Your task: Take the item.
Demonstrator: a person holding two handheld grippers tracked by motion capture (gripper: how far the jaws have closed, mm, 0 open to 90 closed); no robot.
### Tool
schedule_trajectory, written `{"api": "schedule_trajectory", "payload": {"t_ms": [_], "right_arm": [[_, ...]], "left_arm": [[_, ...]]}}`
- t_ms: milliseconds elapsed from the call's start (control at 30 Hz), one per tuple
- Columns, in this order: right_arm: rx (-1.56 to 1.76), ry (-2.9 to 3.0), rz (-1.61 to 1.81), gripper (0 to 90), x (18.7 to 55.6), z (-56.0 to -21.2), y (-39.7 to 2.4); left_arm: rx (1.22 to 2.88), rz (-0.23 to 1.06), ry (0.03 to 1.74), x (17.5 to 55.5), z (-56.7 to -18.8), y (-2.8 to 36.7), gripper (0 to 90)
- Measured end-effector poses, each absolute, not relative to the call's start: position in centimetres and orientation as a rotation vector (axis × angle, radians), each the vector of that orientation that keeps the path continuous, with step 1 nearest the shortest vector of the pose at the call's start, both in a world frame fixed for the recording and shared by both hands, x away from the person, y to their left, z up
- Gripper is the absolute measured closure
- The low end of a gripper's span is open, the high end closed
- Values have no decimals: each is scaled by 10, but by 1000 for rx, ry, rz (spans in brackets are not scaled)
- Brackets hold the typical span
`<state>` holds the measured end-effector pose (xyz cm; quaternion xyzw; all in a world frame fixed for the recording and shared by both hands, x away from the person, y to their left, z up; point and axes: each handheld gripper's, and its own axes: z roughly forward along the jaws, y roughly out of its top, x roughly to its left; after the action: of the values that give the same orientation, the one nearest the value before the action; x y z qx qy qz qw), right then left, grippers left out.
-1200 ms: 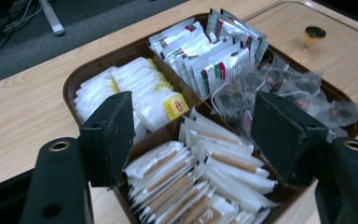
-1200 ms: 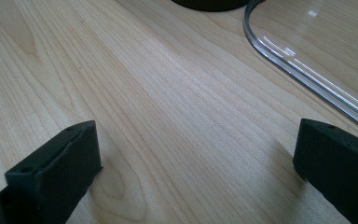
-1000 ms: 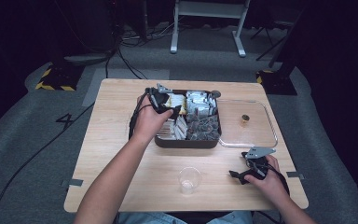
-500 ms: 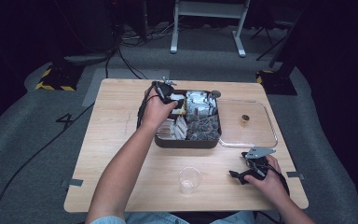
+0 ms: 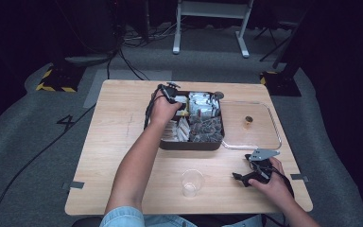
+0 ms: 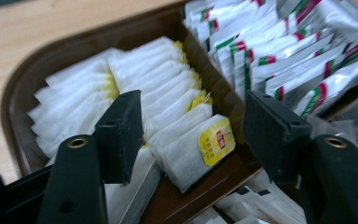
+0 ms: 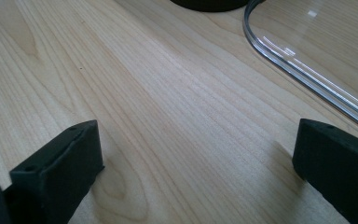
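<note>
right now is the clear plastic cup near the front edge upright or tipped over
Upright. In the high view the clear plastic cup stands on its base on the light wooden table, round mouth facing up. It looks empty.

The right tongs (image 7: 196,177) stand wide apart over the pale wooden desk (image 7: 168,107), beside a clear plastic lid's curved rim (image 7: 303,74).

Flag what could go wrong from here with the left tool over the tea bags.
The left tool, its jaws just closing, straddles several tightly packed tea bags, so it may pinch more than one. One jaw sits near the tray divider and could catch it. The clear cup stands apart, so a loose bag might drop.
</note>
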<state>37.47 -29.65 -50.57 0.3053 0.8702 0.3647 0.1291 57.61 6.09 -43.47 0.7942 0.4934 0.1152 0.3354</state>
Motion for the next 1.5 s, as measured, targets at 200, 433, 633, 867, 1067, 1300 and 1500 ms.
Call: {"api": "schedule_trajectory", "payload": {"t_ms": [200,433,633,867,1067,1300,1500], "right_arm": [[885,2530,1059,16,375,-506,-296],[885,2530,1059,16,375,-506,-296],[885,2530,1059,16,375,-506,-296],[885,2529,1059,16,375,-506,-296],[885,2529,1059,16,375,-506,-296],[888,2525,1060,22,375,-506,-297],[888,2523,1061,24,375,-506,-297]], "left_arm": [[2102,272,1302,577,-439,58,471],[2147,231,1248,578,-443,55,525],[2172,258,1267,580,-446,55,508],[2177,253,1287,583,-449,53,502],[2191,234,1302,584,-452,50,492],[2225,226,1313,583,-453,47,569],[2257,240,1311,582,-451,48,647]]}}
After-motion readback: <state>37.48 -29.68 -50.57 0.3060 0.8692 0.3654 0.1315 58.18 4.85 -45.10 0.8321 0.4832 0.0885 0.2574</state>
